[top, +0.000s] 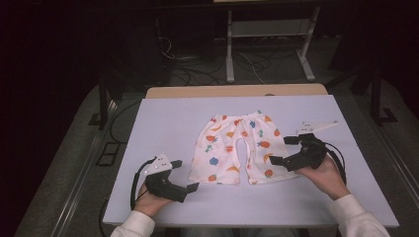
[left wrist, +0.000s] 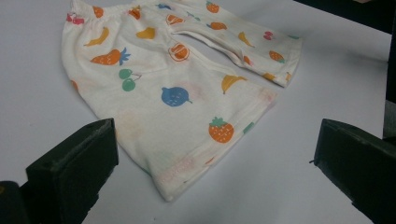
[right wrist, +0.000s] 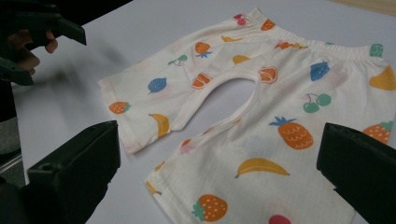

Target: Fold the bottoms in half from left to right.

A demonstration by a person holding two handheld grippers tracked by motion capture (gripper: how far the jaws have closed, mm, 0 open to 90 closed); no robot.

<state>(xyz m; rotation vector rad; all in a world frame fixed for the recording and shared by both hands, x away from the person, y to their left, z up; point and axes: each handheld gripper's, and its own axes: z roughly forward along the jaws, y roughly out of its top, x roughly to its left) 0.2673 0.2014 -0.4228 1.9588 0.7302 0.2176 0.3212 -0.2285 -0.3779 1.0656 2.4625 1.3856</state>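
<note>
- While the fruit-print shorts (top: 238,147) lie flat and unfolded at the middle of the bench (top: 163,118), no fold is judged begun; all handling is left.
- The left gripper (top: 186,175) and right gripper (top: 280,149) are held wide open, empty, beside the leg hems.
- Hem stitching is shown in the gripper views, the whole layout from above.

The shorts (top: 237,148) are creamy white with lots of little fruits on them: orange strawberries, yellow bananas, an orange pineapple, green cherries, blue berries and a few red bits. The table (top: 163,123) under them is a pale bluish white with a light brown strip at the far edge. Both grippers, left (top: 185,174) and right (top: 280,149), are black.
</note>
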